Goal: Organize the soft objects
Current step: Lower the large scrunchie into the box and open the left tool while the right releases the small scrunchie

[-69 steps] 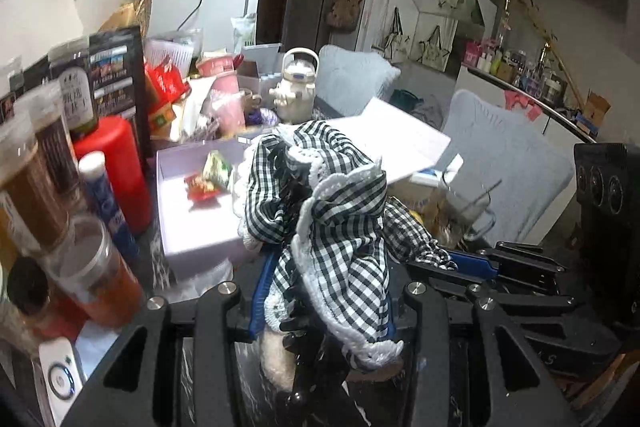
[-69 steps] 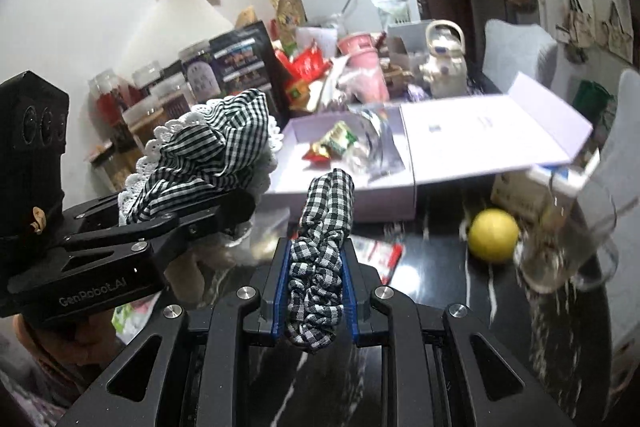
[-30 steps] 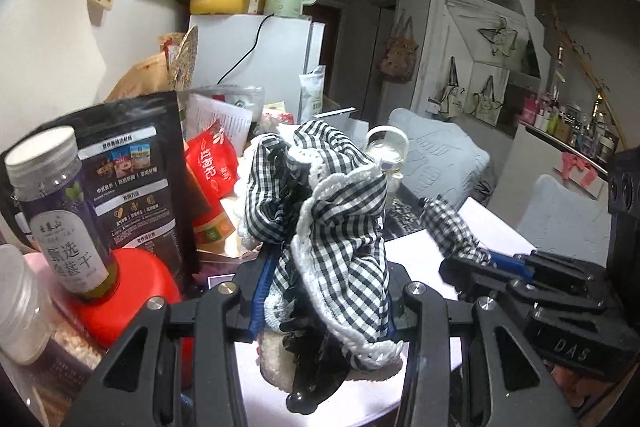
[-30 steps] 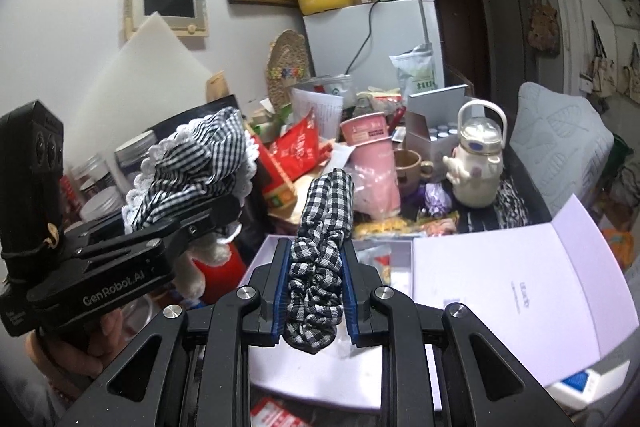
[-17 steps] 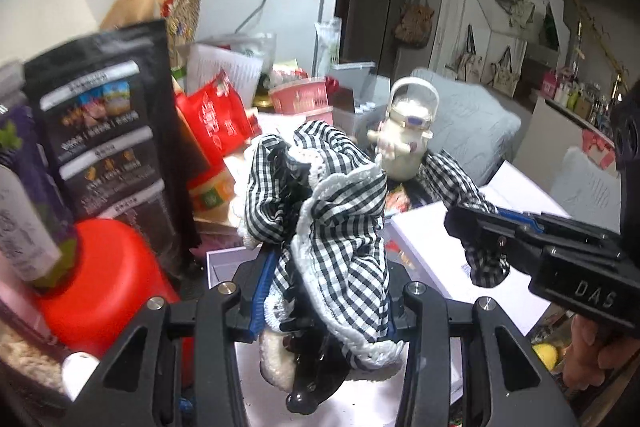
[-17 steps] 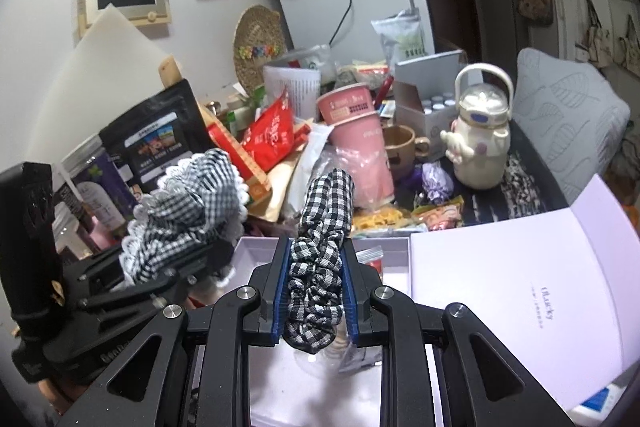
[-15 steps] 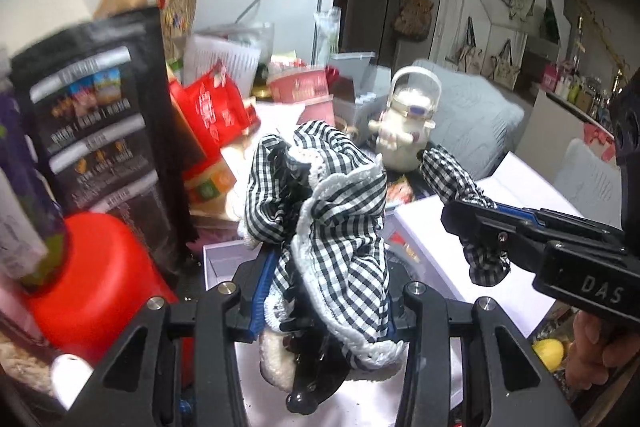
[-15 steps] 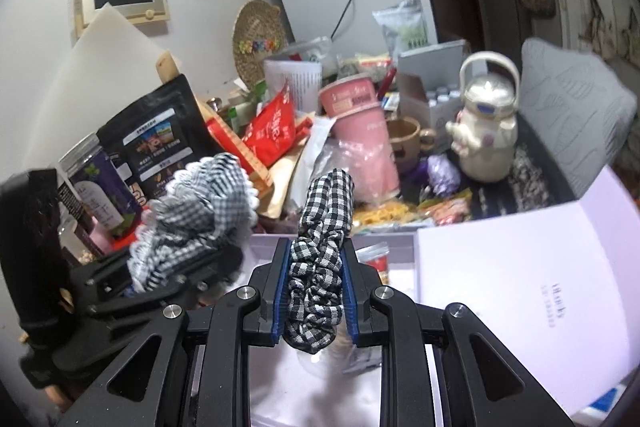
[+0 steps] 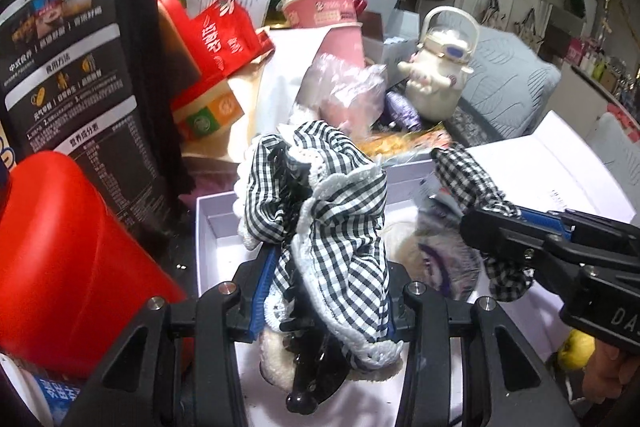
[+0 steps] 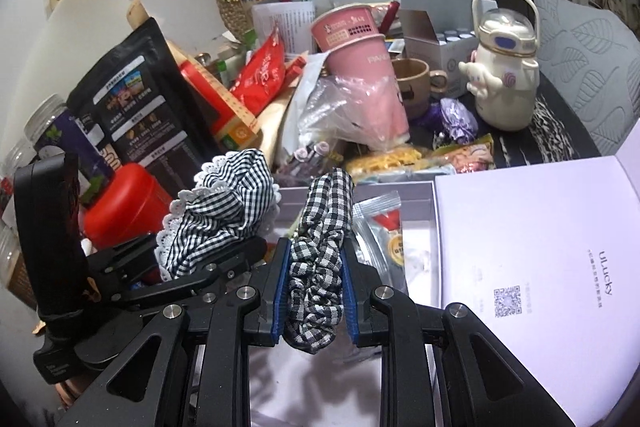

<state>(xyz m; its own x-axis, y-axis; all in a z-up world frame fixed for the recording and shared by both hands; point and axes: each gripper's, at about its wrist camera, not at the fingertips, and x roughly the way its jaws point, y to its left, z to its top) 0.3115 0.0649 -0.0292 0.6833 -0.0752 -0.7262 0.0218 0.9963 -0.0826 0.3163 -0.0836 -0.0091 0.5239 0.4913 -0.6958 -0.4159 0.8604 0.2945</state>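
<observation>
The left hand-held gripper (image 9: 326, 303) was clamped on a lace-edged gingham scrunchie (image 9: 320, 219), and the right hand-held gripper (image 10: 314, 291), just beside it, pinched a plain checked scrunchie (image 10: 320, 247) whose long axis ran forward along its fingers. Directly below and ahead of both lay the open lilac box (image 10: 430, 193), equally near either. Its far wall was crowded by a pink cup (image 10: 364, 67) and snack packets, its lid (image 10: 540, 247) open to the right.

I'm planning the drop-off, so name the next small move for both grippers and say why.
Probably lower both a little further into the open lilac box, then release. The left gripper is shut on the lace-trimmed gingham scrunchie, the right gripper on the plain checked scrunchie, and both hang over the box's pale floor.
</observation>
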